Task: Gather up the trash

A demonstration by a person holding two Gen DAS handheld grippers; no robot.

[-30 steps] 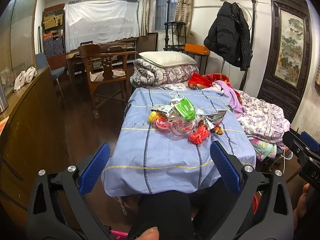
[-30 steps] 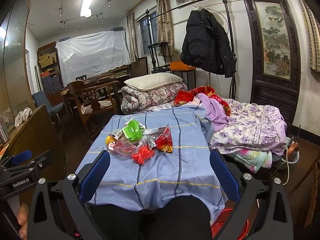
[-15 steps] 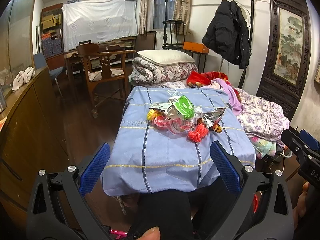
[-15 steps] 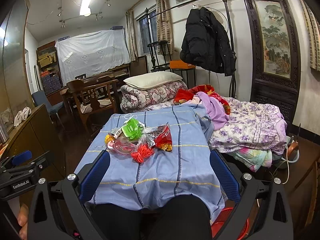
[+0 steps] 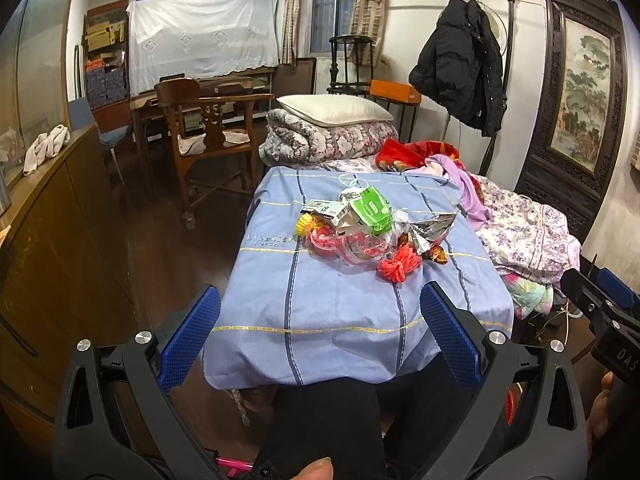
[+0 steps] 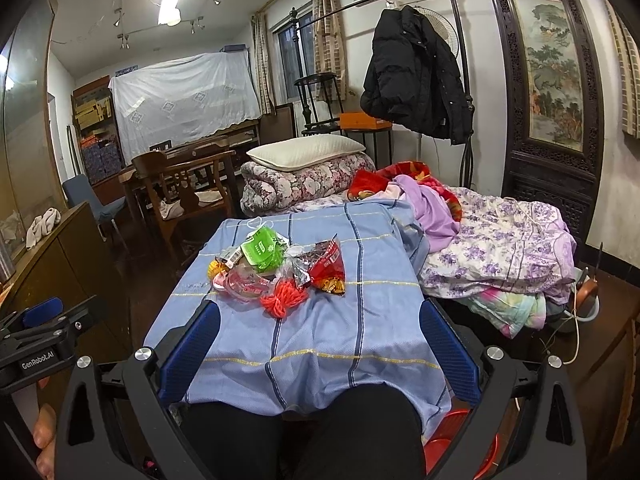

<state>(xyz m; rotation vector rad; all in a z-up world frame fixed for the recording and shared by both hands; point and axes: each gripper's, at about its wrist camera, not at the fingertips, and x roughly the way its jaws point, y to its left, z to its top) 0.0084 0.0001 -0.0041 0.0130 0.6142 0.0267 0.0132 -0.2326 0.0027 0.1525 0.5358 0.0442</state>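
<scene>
Lying in a loose heap on the blue striped cloth (image 5: 344, 312) that covers a small table, the pile of mixed trash (image 5: 372, 232) sits toward the cloth's far half, its long axis running across the table from left to right. At the heap's left end is a yellow spiky ball (image 5: 306, 225); on top lies a green printed packet (image 5: 370, 210) tilted up toward the far side, with white marks too small to read. A white barcode-labelled carton (image 5: 326, 212) leans beside the green packet. An orange-red bundle of cord (image 6: 284, 298) forms the near edge of the heap, and a red snack wrapper with a crumpled silver lining (image 6: 326, 266) stands at its right end, pointing up.

The left gripper (image 5: 318, 338) hangs before the table's near edge with its blue-padded fingers (image 5: 188, 338) spread wide and nothing between them. The right gripper (image 6: 318, 344) is likewise wide apart and empty, near the same edge. In the right wrist view the left gripper's body reads "GenRobot.AI". Pale lettering on the cloth, left of the heap, is too blurred to read.
</scene>
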